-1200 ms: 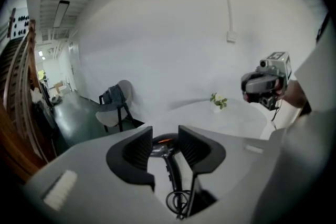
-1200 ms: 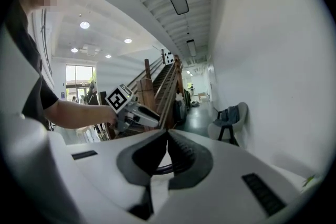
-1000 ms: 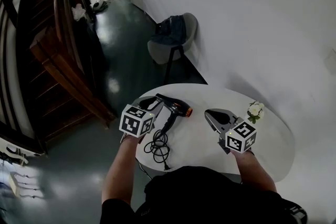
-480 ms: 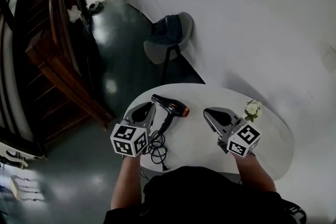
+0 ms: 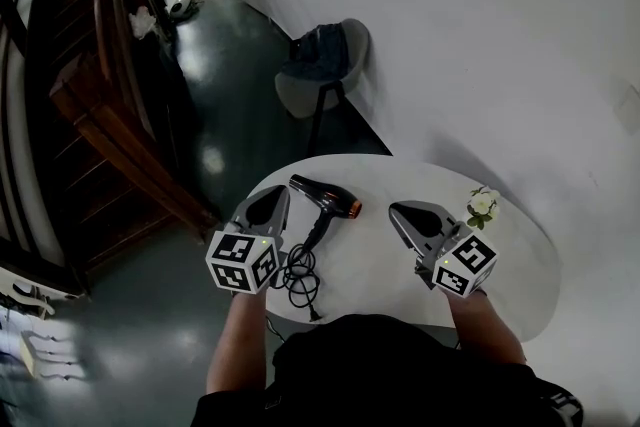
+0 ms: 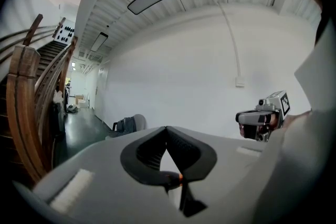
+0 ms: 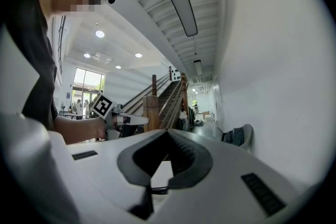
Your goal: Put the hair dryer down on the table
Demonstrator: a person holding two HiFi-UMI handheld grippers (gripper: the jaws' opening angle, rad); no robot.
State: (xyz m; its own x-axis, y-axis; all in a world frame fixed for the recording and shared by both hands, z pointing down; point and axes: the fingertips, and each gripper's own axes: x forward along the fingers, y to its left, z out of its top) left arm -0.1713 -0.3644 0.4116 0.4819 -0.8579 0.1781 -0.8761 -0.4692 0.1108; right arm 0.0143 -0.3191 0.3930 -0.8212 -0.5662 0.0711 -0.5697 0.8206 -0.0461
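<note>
— Where are we with the hair dryer (image 5: 325, 196)?

— We've got it lying flat on the white worktop (image 5: 385, 270). It has a black body with an orange ring at its right end, and the handle runs back toward us. Its cord (image 5: 298, 277) is bunched in loops at the near edge.

— And our left gripper (image 5: 276, 194)?

— Held just left of the dryer, over the worktop's left rim, not touching it. Our left forearm (image 5: 236, 345) comes up bare from below, with the hand tucked behind the marker cube (image 5: 242, 261) and the gripper pointing away from us. Its fingers (image 6: 194, 155) are closed tip to tip with nothing gripped. Through the gap beneath them we catch the dryer's orange ring.

— Right side?

— Our right gripper (image 5: 396, 211) hovers over the middle-right of the worktop, well apart from the dryer, angled up and leftward. Those fingers (image 7: 189, 160) meet at the tips too, empty, with only white worktop showing beneath.

— Anything else up there?

— A small white flower (image 5: 484, 205) near the far right edge, just beyond the right gripper.
</note>
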